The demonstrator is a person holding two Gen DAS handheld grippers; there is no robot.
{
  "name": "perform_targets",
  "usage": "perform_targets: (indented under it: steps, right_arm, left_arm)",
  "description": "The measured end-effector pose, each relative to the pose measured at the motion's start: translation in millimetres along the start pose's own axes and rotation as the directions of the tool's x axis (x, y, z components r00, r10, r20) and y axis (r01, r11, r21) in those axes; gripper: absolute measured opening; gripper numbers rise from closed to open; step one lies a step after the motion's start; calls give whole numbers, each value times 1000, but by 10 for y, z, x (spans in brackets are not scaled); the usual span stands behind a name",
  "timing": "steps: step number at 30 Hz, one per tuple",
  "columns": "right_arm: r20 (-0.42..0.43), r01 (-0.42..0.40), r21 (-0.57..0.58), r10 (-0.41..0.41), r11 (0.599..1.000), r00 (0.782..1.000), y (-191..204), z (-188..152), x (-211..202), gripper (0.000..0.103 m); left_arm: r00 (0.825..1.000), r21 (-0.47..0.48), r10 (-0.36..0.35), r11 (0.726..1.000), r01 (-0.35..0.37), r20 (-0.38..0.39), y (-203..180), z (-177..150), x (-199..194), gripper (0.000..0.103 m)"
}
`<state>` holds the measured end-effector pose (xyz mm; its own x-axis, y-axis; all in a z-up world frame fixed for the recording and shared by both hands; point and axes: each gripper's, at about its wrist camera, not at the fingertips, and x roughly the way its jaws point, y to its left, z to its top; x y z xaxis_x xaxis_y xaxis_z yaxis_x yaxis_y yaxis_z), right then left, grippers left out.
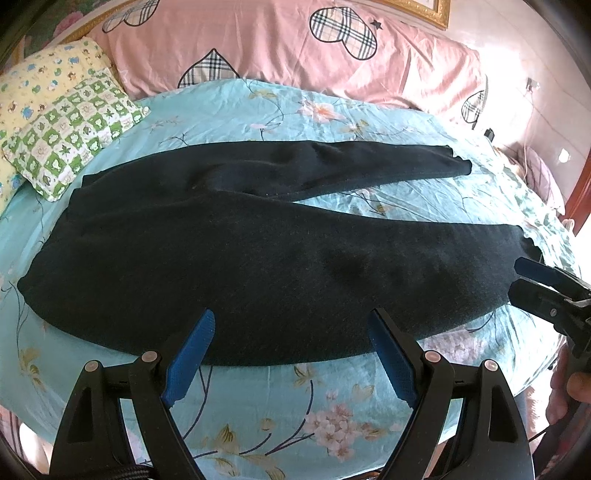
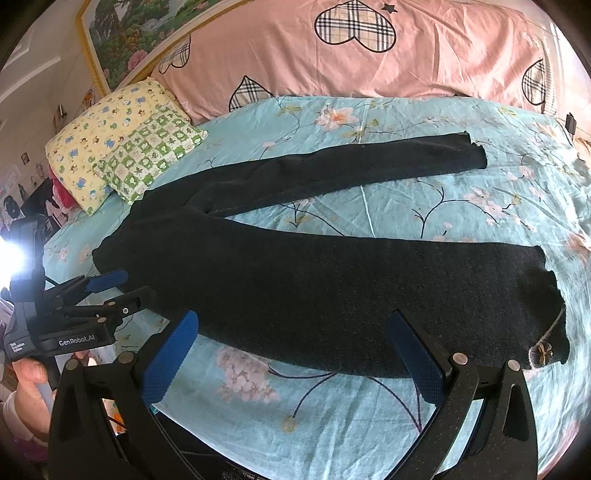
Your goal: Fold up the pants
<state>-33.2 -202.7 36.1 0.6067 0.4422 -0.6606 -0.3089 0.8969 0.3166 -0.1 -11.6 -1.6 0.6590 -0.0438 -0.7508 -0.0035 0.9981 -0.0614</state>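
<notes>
Black pants lie flat on the teal floral bed sheet, waistband at the left, two legs spread to the right. They also show in the right wrist view, the near leg's cuff bearing a small bow. My left gripper is open, hovering at the near edge of the near leg. My right gripper is open, hovering at the near leg's lower edge. The right gripper also shows in the left wrist view by the near cuff. The left gripper shows in the right wrist view by the waist.
Two pillows, yellow and green checked, lie at the far left. A pink quilt with plaid hearts lies along the back. A framed picture hangs behind. The bed's near edge is just below the grippers.
</notes>
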Motion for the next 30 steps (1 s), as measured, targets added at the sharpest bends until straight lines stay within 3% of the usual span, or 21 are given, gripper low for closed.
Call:
perform_targets:
  steps: [19,30]
  right_arm:
    - [-10,-4,7,4,1000,1000,-31,9,50,103]
    - [9,-1,13,1,1000,1000,-215,210,55,103]
  left_arm:
    - [999,8,-31,999,32,-18,-12,44,69,86]
    - [999,38,-36,999,37,-10,-65,348,164,86]
